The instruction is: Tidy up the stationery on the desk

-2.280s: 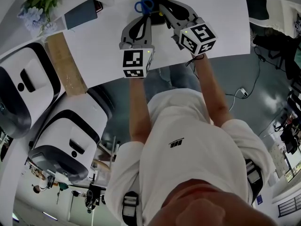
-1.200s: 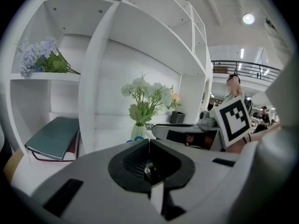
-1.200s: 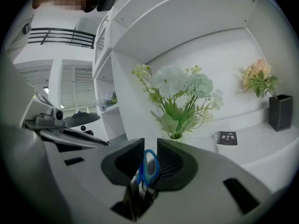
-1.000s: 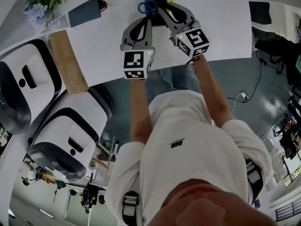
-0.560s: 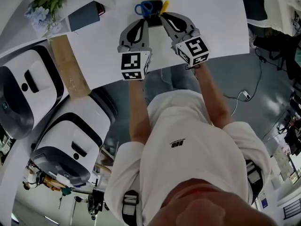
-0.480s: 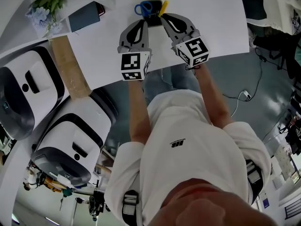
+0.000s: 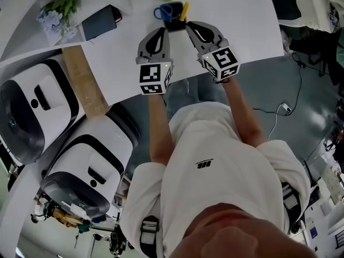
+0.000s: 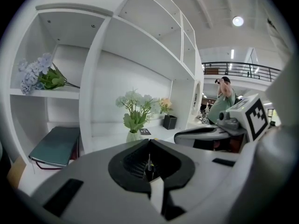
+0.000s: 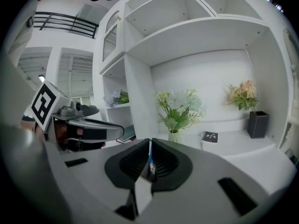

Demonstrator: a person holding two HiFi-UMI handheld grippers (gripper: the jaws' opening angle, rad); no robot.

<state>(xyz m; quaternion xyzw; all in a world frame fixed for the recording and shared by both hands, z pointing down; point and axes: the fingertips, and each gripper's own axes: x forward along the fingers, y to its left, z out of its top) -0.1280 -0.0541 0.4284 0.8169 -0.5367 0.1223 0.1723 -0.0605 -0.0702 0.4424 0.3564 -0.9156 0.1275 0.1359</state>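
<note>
One scissors (image 7: 163, 11), one notebook (image 7: 99, 22)

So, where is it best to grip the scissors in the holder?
I would grip the scissors by the blue handle loops, coming from above: they stand handles-up in the holder, blades hidden inside, with a yellow pen close beside them.

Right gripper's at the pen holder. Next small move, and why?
Probably ease the right gripper back from the pen holder. Its jaws have just been closing, with nothing visibly gripped between them, and the blue scissors and yellow pen already stand in it.
</note>
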